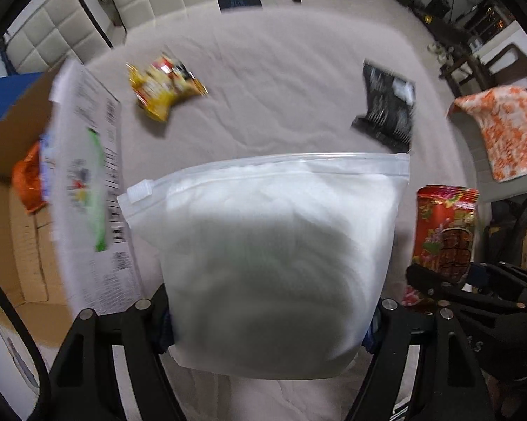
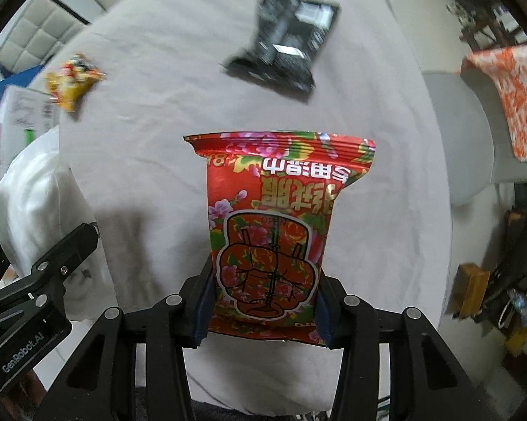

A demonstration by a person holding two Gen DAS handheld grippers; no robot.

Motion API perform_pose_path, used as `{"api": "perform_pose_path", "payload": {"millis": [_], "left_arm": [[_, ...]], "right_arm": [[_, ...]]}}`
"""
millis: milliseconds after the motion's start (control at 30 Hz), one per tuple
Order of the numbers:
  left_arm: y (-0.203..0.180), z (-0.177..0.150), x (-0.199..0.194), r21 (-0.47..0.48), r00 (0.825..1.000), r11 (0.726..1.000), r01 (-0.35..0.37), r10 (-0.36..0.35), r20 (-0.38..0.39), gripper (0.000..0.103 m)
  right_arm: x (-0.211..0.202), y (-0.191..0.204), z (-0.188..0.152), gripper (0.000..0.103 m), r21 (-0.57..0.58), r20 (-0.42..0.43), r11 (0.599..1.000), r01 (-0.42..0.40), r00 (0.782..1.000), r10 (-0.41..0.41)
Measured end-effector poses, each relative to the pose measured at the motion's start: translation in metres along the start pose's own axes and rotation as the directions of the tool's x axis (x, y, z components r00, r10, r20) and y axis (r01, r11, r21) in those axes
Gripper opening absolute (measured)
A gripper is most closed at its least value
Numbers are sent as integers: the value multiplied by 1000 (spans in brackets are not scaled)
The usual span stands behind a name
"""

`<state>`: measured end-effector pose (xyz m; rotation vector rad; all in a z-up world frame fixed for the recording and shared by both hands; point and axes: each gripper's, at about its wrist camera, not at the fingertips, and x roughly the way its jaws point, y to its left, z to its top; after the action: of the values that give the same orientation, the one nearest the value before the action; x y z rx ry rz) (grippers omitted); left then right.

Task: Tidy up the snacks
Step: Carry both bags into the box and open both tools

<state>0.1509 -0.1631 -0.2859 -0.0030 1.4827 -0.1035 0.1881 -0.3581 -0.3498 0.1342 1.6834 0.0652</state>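
Observation:
My left gripper (image 1: 268,329) is shut on a frosted white zip bag (image 1: 263,256), held above the cloth-covered table (image 1: 263,70). My right gripper (image 2: 261,312) is shut on a red flowered snack packet (image 2: 274,217), which also shows at the right of the left wrist view as the red packet (image 1: 446,224). A yellow snack bag (image 1: 161,86) and a black packet (image 1: 388,105) lie further back on the table. They appear again in the right wrist view as the yellow bag (image 2: 72,82) and the black packet (image 2: 288,45). The white bag (image 2: 42,207) sits at that view's left.
An open cardboard box (image 1: 14,245) stands at the table's left, with an orange packet (image 1: 26,182) inside and a printed white flap (image 1: 91,182) raised. Padded chairs (image 1: 63,31) stand behind. An orange-patterned cloth (image 1: 502,129) drapes a chair on the right.

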Motion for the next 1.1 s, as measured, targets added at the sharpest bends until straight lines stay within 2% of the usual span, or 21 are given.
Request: {"api": "perform_pose_path", "payload": {"millis": [100,133,167,333,433,567,733,867,1100], "left_arm": [[28,8,-25,-8,998,1000,8,-8,64,74],[36,2,-35,-9,996,1000,12,-11,83,74],[29,9,-45,-12,995,1000,12,-10,103,74],[68,7,-81,-25,984,1000,9,-5,180,74],[91,3,-97,-49,975,999,6,5,220,74],[138,-14,-120,-101,968,995,13,13,252,74],[193,-28,-135,-173,964,985,18,28,264,74],[241,-35,-135,-226,970,974,17,39,242,74],[316,-31,-117,-298,976,954,-18,81,200,74]], "right_arm": [[-31,12,-13,49,-29,47,1000,-2,999,3],[-43,20,-20,49,-37,65,999,-5,998,8],[-51,25,-23,49,-41,76,999,-7,997,10],[-94,78,-38,49,-74,130,997,-25,991,35],[-98,99,-40,49,-106,154,994,-27,987,43],[-96,147,-42,49,-173,167,984,-32,984,61],[-102,200,-47,49,-252,171,967,-45,981,90],[-99,244,-43,49,-298,154,952,-72,980,122],[-65,302,-13,49,-307,86,944,-121,984,154]]}}
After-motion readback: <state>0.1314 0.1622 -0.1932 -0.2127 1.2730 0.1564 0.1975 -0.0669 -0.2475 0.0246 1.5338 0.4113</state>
